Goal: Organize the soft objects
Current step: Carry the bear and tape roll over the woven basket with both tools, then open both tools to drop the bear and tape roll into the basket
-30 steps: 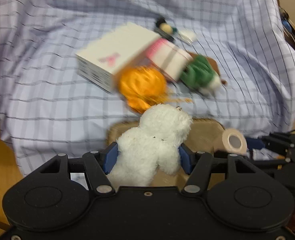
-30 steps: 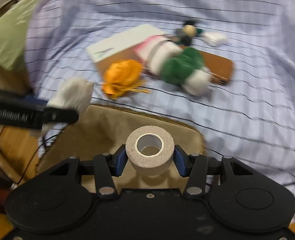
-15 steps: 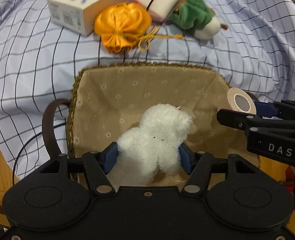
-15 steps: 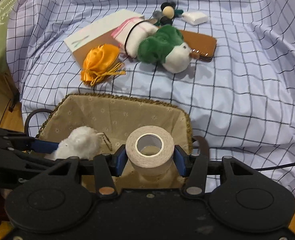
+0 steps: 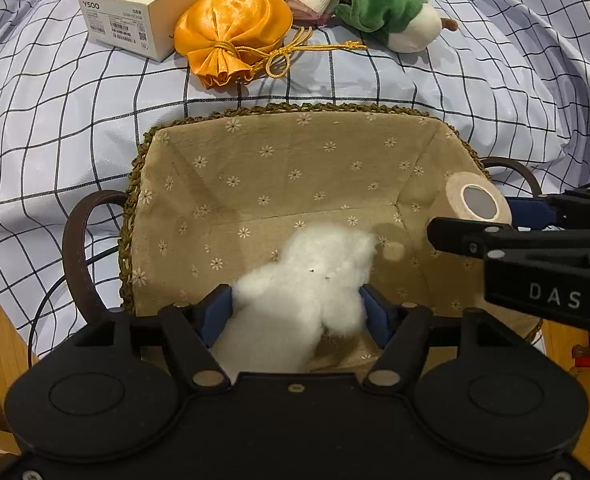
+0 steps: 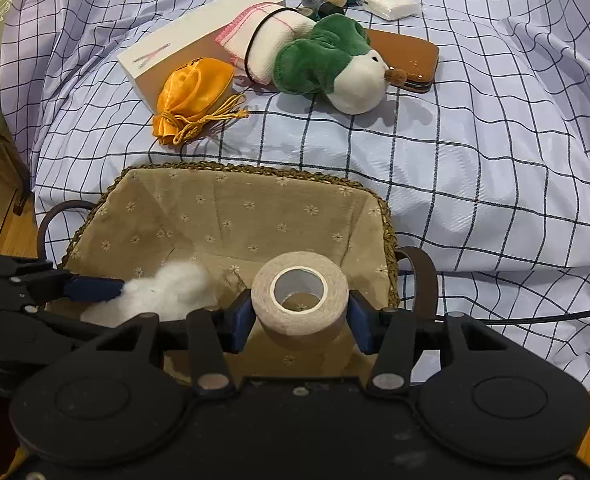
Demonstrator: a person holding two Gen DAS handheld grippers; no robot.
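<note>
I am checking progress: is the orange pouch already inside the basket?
No, the orange pouch lies on the checked cloth beyond the basket.

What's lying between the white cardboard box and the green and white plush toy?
An orange satin drawstring pouch and a rolled white cloth, clearest in the right wrist view.

Both wrist cams steep-down, close, share basket (image 5: 231, 118).
</note>
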